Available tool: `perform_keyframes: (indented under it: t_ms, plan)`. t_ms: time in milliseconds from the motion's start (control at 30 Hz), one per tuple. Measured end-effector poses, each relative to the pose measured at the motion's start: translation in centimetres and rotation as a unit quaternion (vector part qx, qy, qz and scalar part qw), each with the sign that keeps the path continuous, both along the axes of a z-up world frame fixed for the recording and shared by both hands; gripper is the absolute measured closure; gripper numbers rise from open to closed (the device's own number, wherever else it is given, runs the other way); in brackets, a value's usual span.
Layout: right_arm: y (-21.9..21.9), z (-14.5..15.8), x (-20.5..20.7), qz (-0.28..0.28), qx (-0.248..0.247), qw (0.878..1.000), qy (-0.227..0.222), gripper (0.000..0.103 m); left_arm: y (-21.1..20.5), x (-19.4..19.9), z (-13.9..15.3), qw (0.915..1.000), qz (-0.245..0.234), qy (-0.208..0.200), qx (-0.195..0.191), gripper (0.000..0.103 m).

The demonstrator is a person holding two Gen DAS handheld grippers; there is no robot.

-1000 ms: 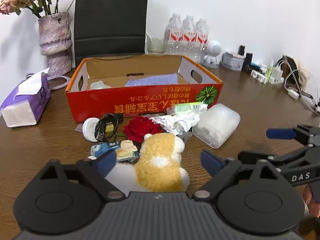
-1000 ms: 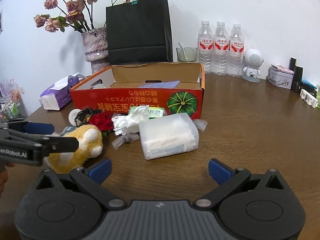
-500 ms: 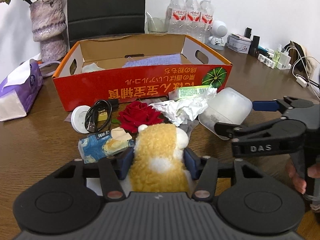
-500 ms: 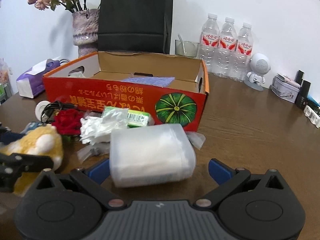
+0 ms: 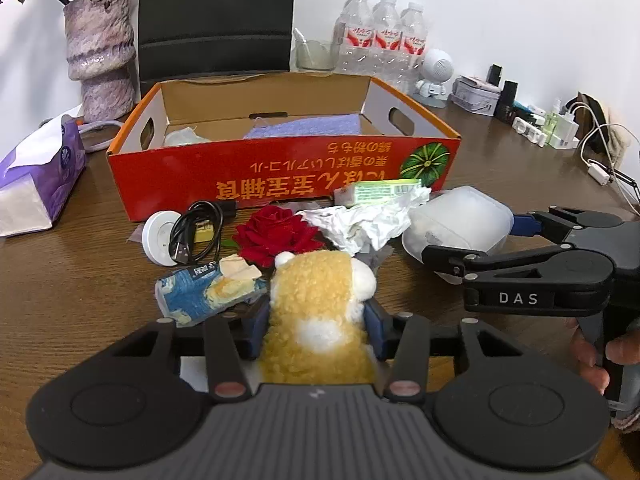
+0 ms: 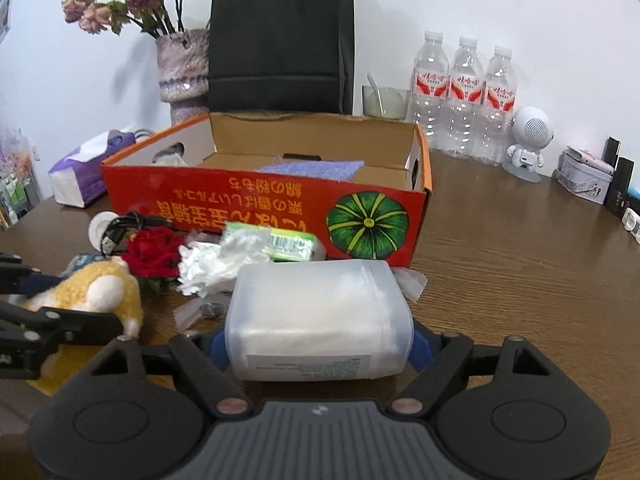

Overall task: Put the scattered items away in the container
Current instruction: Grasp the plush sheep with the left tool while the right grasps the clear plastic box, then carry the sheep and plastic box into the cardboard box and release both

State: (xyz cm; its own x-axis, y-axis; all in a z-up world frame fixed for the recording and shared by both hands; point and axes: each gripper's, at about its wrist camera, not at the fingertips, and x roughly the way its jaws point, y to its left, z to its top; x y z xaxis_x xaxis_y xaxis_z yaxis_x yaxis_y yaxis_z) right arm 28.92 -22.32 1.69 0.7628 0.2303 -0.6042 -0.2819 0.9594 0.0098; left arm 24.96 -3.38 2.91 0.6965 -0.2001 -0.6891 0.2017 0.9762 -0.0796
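We have the left gripper (image 5: 316, 330) clamped on the plush toy (image 5: 320, 312), blue pads pressed into both its flanks, the toy low on the wooden table (image 5: 60, 280). Over on the other side, our right gripper (image 6: 318, 344) is squeezed onto the translucent plastic tub (image 6: 318, 320), a pad on each end of it. From the left wrist view that tub (image 5: 460, 220) sits at 2 o'clock of the toy. At 10 o'clock of the toy lies the blue tissue packet (image 5: 200, 292), touching the left finger's side. Straight ahead at 12 o'clock we see the red rose (image 5: 276, 236), with crumpled white paper (image 5: 360, 224) at 1 o'clock and the green wrapped bar (image 5: 380, 192) just beyond it. The white puck (image 5: 158, 232) and black cable (image 5: 200, 228) lie at 11 o'clock. Behind all of it stands the orange cardboard box (image 5: 280, 176), open-topped, a purple cloth (image 5: 304, 126) inside. The purple tissue pack (image 5: 36, 176) rests well apart at 9 o'clock.
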Motion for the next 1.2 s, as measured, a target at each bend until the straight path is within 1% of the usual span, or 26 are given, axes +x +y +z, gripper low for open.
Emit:
perform_keyframes:
  t_ms: [467, 733, 933, 1200]
  plan:
    - [1.0, 3.7, -3.8, 0.002, 0.000, 0.999, -0.039, 0.021, 0.9, -3.2, 3.2, 0.9986, 0.005, -0.052, -0.007, 0.058]
    - [2.9, 6.2, -4.2, 0.009, 0.002, 0.998, -0.063, 0.021, 2.3, -3.6, 5.2, 0.9965, 0.019, -0.078, -0.021, 0.058]
    - [4.6, 8.2, -2.9, 0.009, 0.005, 0.997, -0.075, 0.021, 3.7, -2.2, 7.1, 0.9937, 0.034, -0.098, -0.044, 0.058]
    - [6.3, 10.6, 0.5, 0.007, 0.008, 0.996, -0.093, 0.021, 5.0, 2.1, 9.9, 0.9894, 0.055, -0.120, -0.060, 0.058]
